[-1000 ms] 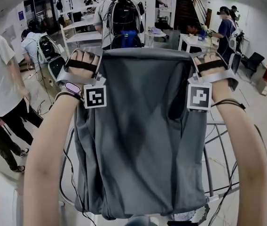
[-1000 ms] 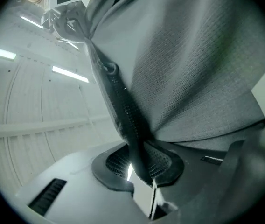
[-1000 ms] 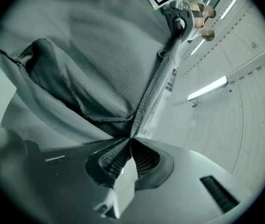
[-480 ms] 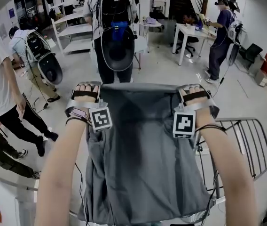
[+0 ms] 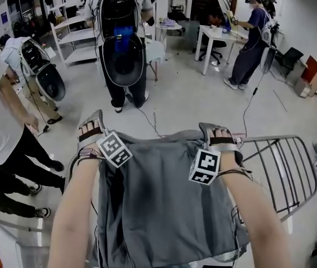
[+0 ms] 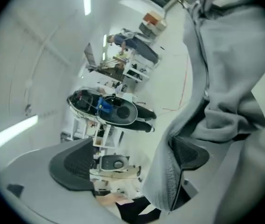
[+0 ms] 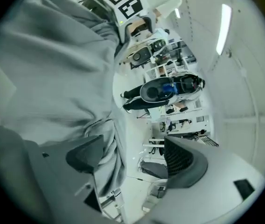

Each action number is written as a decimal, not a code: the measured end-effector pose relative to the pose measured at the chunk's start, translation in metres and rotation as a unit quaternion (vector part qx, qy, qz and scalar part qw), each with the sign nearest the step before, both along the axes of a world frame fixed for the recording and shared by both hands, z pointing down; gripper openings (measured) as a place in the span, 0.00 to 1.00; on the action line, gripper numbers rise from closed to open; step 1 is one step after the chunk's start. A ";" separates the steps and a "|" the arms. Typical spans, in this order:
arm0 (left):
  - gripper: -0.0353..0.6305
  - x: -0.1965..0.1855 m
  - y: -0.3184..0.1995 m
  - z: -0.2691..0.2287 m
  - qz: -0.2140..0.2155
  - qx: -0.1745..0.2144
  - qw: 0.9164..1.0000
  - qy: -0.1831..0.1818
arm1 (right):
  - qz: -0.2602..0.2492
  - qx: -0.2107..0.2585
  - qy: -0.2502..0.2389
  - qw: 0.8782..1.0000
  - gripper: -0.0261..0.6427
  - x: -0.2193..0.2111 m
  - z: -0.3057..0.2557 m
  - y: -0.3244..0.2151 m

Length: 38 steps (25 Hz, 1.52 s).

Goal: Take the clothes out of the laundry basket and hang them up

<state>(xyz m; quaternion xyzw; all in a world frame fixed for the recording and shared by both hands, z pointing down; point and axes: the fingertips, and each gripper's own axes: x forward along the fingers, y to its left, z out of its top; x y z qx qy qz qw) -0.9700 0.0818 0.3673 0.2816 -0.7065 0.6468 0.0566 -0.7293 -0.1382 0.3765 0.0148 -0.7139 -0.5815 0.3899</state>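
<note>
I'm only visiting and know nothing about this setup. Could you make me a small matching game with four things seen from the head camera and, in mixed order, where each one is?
Things:
1. grey garment
2. drying rack
3. white table
4. black backpack

Places:
a. far back, right of centre, with people around it
b. on the back of a person standing straight ahead
c. spread wide in the foreground, bottom centre
d. at the right edge, next to the cloth, bare metal bars

Pairs: 1-c, 2-d, 3-a, 4-b
</note>
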 end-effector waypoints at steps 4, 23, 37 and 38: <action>0.86 0.010 0.013 -0.012 -0.032 0.094 0.995 0.030 | 0.032 -0.026 -0.065 0.997 0.64 0.029 -0.020 -0.009; 0.87 0.156 0.117 0.051 -0.204 -0.104 0.931 0.283 | 0.156 -0.123 -0.157 0.967 0.64 0.314 -0.057 -0.031; 0.87 0.347 -0.077 -0.110 0.148 0.385 0.873 0.261 | 0.272 -0.293 -0.350 0.847 0.64 0.447 -0.068 -0.056; 0.87 0.358 -0.085 -0.123 0.163 0.413 0.860 0.250 | 0.274 -0.303 -0.368 0.835 0.64 0.455 -0.072 -0.056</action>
